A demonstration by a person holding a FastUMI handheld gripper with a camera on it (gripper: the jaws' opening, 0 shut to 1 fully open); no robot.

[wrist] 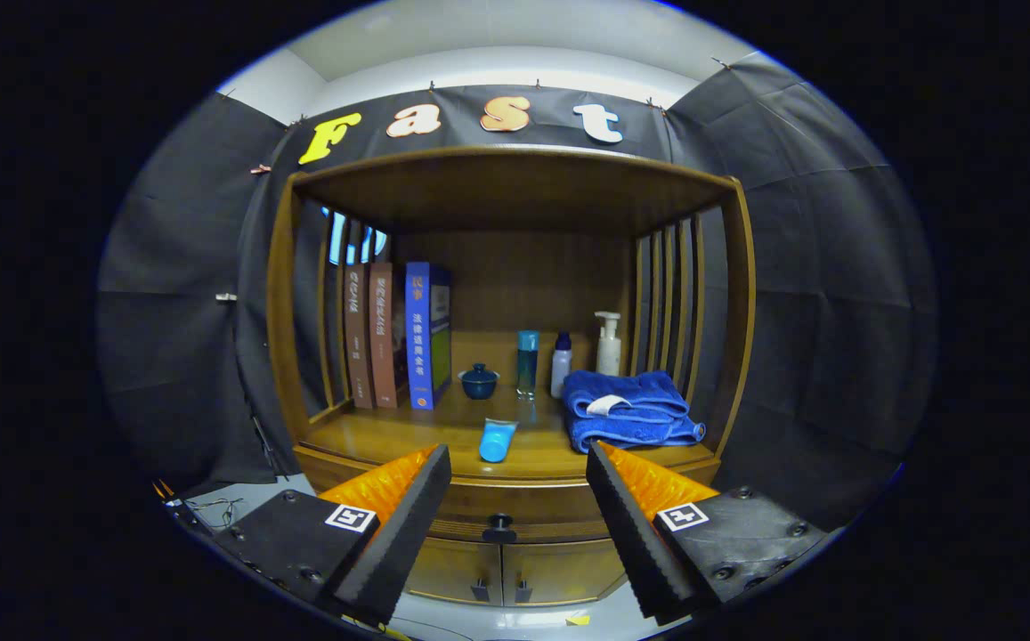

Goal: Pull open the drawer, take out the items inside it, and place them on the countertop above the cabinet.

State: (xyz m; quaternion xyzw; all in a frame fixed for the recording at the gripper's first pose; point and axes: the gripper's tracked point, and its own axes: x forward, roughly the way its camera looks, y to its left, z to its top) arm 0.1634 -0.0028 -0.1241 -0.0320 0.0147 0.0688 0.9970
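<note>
Your fingers (518, 507) are spread wide with nothing between the pads, held level in front of the wooden cabinet (515, 303). In the gap between them, just ahead, sits the dark round knob (498, 529) of the drawer (515, 507), and the drawer is shut flush with the cabinet front, so whatever is inside cannot be seen. Below the drawer you have two small cabinet doors (504, 570) with their handles meeting in the middle, both closed.

Above the drawer is the tabletop (372, 436), a glossy brown wooden surface set inside an open alcove with slatted sides and a wooden roof. Near its front edge, just beyond your fingers, a light blue tube (497, 441) lies on its side. To the right of it, a folded blue towel (628, 409) rests near the right slats. Farther back stand a tall teal bottle (527, 362), a small white bottle with a dark cap (561, 365) beside it, and a white pump bottle (608, 344) at the far right. Left of the teal bottle sits a small dark blue lidded cup (479, 380). At the far left, three books (394, 334) stand upright together, two brown and one blue.

Around the cabinet, black cloth covers the booth walls, with a pale ceiling above and a light floor (239, 499) below at the left, where some thin wires lie.
</note>
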